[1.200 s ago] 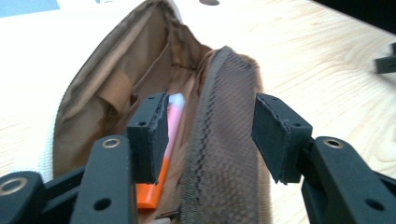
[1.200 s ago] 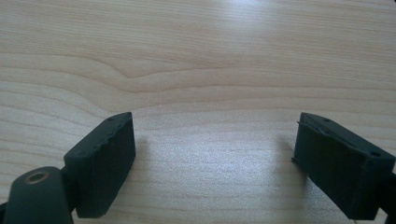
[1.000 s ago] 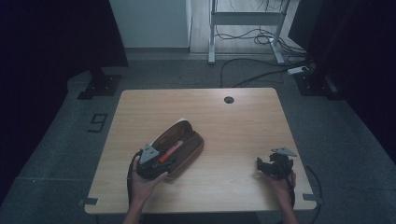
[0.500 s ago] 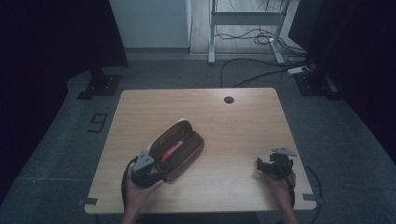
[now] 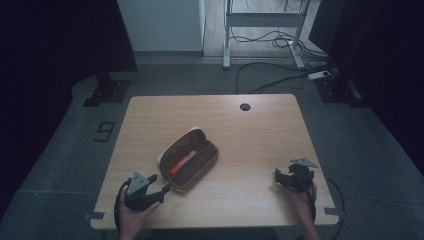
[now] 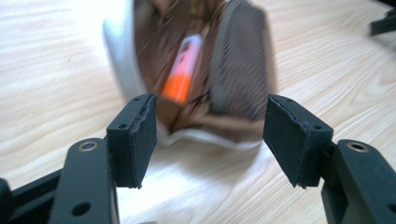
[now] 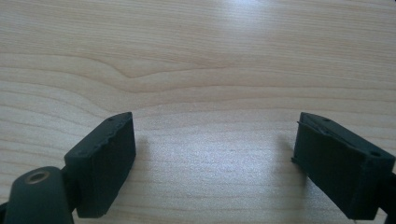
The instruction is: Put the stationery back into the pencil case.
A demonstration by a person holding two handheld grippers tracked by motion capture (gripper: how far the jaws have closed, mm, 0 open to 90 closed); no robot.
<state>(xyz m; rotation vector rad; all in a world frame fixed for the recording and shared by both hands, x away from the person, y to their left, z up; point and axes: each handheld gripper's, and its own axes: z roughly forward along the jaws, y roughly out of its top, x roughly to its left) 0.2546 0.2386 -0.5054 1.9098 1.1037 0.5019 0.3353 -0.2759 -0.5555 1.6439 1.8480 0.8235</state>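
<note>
A brown pouch (image 5: pixel 188 160) is lying open, set diagonally, near the middle of the wooden desk (image 5: pixel 250 135), a little toward the left front. Inside it an orange marker (image 5: pixel 181 161) is resting along the pouch's length, its paler end pointing away from the person. In the left gripper view the pouch (image 6: pixel 233 74) is blurred, and the marker (image 6: pixel 183 74) is showing between its spread sides, with a white lining edge along the rim.

The left claw (image 5: pixel 165 189) is sitting at the front left of the desk, held in the person's left hand (image 5: pixel 134 212), its tips just beside the pouch's near end. Its jaws are standing spread apart with nothing between them; in the left gripper view the left claw (image 6: pixel 210 140) is framing the pouch's near end without touching it.

The right claw (image 5: pixel 278 176) is resting at the front right, well apart from the pouch, held in the right hand (image 5: pixel 301 196). In the right gripper view the right claw (image 7: pixel 215 158) is released, its jaws wide apart over bare wood grain.

A round cable hole (image 5: pixel 245 106) is sitting near the desk's far edge. Beyond the desk, cables (image 5: pixel 272 80) are trailing over the grey floor (image 5: pixel 75 150) beneath a metal frame (image 5: pixel 227 35).
</note>
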